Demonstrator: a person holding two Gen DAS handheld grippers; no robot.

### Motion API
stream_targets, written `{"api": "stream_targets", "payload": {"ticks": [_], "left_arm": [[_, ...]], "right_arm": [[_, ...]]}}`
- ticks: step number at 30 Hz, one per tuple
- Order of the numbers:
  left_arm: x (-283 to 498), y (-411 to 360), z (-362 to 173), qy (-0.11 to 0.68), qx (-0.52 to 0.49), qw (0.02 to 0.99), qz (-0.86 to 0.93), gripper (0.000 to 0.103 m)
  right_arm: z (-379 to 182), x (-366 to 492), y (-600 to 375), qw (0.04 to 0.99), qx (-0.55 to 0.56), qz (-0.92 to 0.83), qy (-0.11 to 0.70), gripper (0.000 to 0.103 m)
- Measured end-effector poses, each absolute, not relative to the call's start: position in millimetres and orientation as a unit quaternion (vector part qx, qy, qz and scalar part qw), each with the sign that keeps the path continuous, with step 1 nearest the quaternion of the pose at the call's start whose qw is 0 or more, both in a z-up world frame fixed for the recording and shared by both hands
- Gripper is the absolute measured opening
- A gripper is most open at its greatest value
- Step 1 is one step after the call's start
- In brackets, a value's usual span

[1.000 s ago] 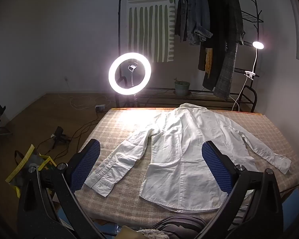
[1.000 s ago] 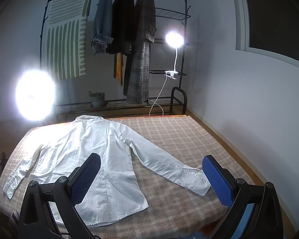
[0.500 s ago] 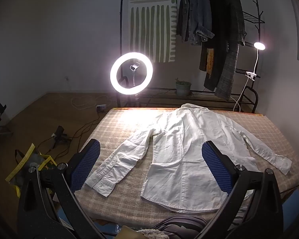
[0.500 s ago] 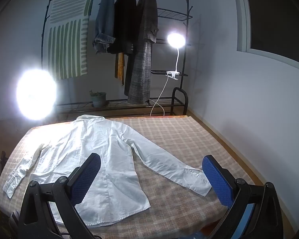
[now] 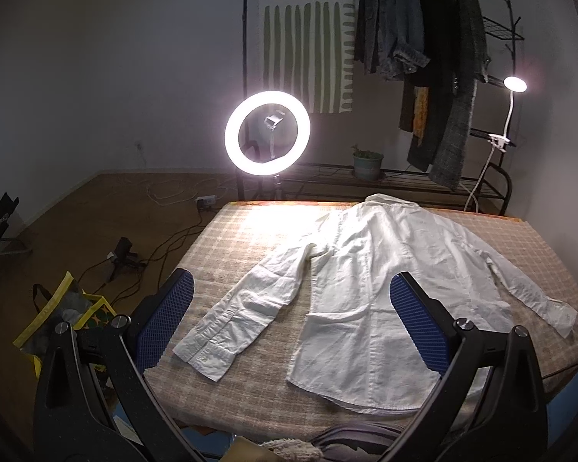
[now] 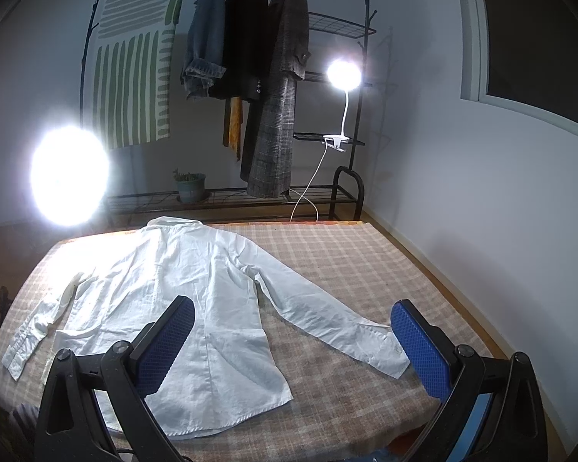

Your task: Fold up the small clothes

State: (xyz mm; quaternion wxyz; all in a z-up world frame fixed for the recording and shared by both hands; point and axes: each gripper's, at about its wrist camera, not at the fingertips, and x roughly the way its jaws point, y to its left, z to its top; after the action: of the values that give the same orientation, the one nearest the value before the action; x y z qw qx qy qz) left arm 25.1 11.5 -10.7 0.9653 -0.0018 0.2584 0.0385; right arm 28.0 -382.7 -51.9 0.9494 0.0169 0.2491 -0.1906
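white shirt flat on checked table, sleeves spread; left gripper and right gripper both wide apart, holding nothing, above it

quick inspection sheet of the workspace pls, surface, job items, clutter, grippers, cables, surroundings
Surface: plaid-covered table, lit at the far end.
Job's things: white shirt spread flat, collar at the far end, both sleeves angled outward, no fold made yet.
Clutter: nothing seen on the table besides the shirt; yellow-trimmed bag on the floor to the left.
Grippers: left gripper open above the near edge, holding nothing; right gripper open, holding nothing, its right finger beside the sleeve cuff.
Cables: loose cords and a power strip on the floor.
Surroundings: ring light, clip lamp, clothes rack, potted plant.
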Motion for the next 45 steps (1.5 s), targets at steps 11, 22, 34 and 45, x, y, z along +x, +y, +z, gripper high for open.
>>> {"api": "stream_targets", "payload": {"ticks": [11, 22, 34, 45], "left_arm": [[107.8, 102.9, -78.6, 0.294, -0.034, 0.955, 0.034, 0.103], [187.0, 206.3, -201.0, 0.454, -0.133, 0.881, 0.013, 0.078], [186.9, 239.4, -271.7, 0.513, -0.177, 0.840, 0.019, 0.076], [198.1, 212.5, -267.3, 0.501, -0.153, 0.852, -0.002, 0.003]], "right_arm": [[-48.5, 86.1, -367.8, 0.958, -0.018, -0.173, 0.228, 0.103], [-60.5, 154.1, -300.7, 0.968, -0.005, 0.019, 0.252, 0.094], [-112.5, 218.4, -242.3, 0.934, 0.025, 0.134, 0.331, 0.071], [-116.6, 215.9, -250.7, 0.929, 0.031, 0.113, 0.351, 0.071]]}}
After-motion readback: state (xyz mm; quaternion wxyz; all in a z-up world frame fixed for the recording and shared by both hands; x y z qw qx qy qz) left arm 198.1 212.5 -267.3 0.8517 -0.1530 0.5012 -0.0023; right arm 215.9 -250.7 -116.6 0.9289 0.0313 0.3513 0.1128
